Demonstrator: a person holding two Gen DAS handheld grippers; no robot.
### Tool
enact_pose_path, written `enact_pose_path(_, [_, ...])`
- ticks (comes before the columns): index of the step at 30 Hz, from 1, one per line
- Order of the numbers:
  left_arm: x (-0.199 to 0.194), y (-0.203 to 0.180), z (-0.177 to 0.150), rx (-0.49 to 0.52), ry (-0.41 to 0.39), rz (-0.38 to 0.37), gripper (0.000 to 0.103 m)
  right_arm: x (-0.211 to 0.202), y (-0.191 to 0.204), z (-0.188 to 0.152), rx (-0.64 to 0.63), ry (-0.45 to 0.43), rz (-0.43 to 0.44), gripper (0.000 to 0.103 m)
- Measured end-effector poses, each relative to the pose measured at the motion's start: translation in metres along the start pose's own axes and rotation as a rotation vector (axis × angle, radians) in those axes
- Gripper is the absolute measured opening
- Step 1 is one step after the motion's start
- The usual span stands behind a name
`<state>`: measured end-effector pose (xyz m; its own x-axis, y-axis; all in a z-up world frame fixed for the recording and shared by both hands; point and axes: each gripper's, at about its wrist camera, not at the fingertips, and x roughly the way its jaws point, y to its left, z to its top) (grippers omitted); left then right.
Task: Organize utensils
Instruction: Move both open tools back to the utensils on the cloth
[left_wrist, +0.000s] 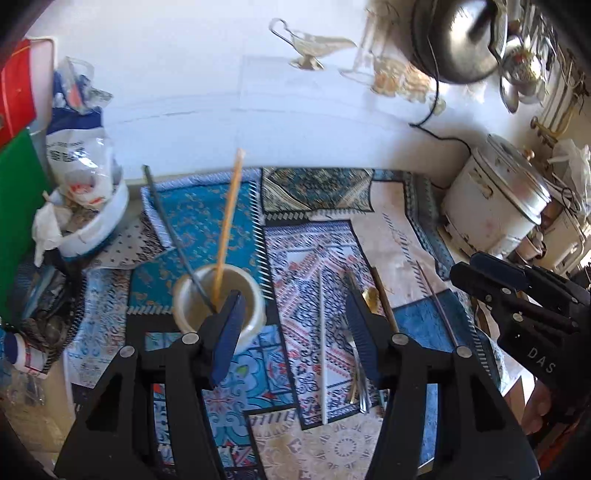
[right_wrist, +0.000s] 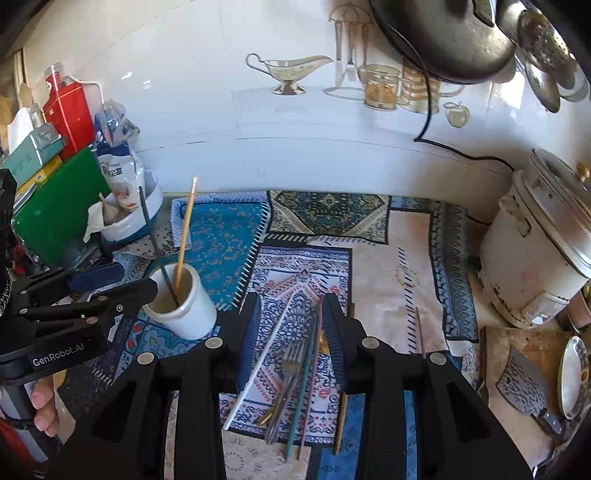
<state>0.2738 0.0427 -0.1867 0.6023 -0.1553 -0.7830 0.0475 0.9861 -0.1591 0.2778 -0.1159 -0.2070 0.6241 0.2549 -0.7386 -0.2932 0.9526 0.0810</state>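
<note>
A white cup (left_wrist: 221, 306) (right_wrist: 184, 314) stands on the patterned mat (left_wrist: 207, 218) and holds an orange chopstick (left_wrist: 229, 221) and a dark chopstick (left_wrist: 170, 221). My left gripper (left_wrist: 295, 332) is open and empty; its left finger overlaps the cup's rim in the left wrist view. Right of the cup lie a white chopstick (left_wrist: 322, 350), a fork (right_wrist: 288, 373), a teal chopstick (right_wrist: 301, 387), a brown chopstick (left_wrist: 384, 299) and a thin reddish stick (right_wrist: 420, 332). My right gripper (right_wrist: 291, 339) hovers open above the fork and chopsticks, its pads off them.
A white rice cooker (right_wrist: 532, 258) stands at the right, its black cord (right_wrist: 428, 122) running up the tiled wall. A cleaver (right_wrist: 524, 387) lies on a board beside a plate (right_wrist: 572, 373). At the left stand a white tub (left_wrist: 92, 225) with bags and a green box (right_wrist: 59, 206).
</note>
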Motion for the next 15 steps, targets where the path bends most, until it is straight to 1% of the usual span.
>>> enact_pose_path(5, [0.026, -0.028, -0.007, 0.062, 0.055, -0.007, 0.056, 0.012, -0.031, -0.017, 0.046, 0.069, -0.039, 0.032])
enact_pose_path(8, [0.045, -0.039, -0.011, 0.083, 0.102, -0.021, 0.056, 0.025, -0.048, -0.028, 0.064, 0.122, -0.061, 0.032])
enact_pose_path(13, [0.077, -0.049, -0.022, 0.119, 0.181, -0.011, 0.056, 0.057, -0.068, -0.046, 0.091, 0.227, -0.059, 0.032])
enact_pose_path(15, [0.090, -0.051, -0.027, 0.125, 0.213, -0.007, 0.056, 0.074, -0.073, -0.054, 0.108, 0.274, -0.033, 0.032])
